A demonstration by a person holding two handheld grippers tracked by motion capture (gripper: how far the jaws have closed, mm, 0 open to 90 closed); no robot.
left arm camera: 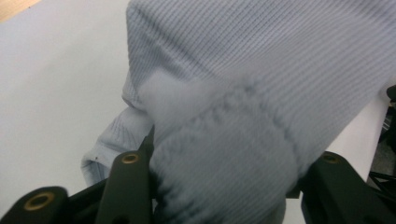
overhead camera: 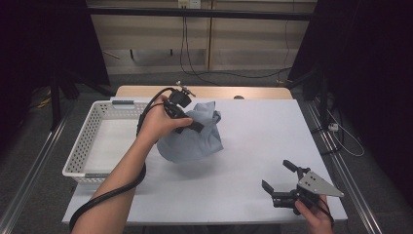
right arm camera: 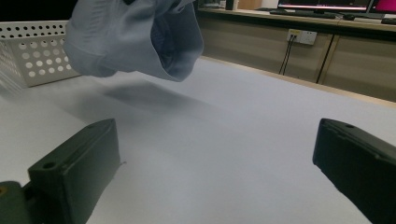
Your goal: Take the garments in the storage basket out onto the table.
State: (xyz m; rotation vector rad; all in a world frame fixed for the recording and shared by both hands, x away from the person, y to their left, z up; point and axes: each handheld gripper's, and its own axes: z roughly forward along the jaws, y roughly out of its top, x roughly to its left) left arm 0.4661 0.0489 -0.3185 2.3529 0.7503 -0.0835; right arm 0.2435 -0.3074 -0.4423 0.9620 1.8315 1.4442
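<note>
While the big white table (overhead camera: 253, 146) stays mostly bare, a white plastic basket with holes (overhead camera: 85, 141) sits at its left edge. Just beside the basket, a light blue ribbed knit cloth (overhead camera: 195, 136) hangs above the table. The left gripper (overhead camera: 187, 122) holds it up by a thick bunch squeezed between its two black jaws. The step looks like lifting the cloth out to lay it on the table. The right gripper (overhead camera: 280, 183) waits near the front edge, well apart, jaws wide open with nothing in them. Next, I think it needs to reach in and catch a loose edge. The folds hide the cloth's real shape, and up close it is blurry.
</note>
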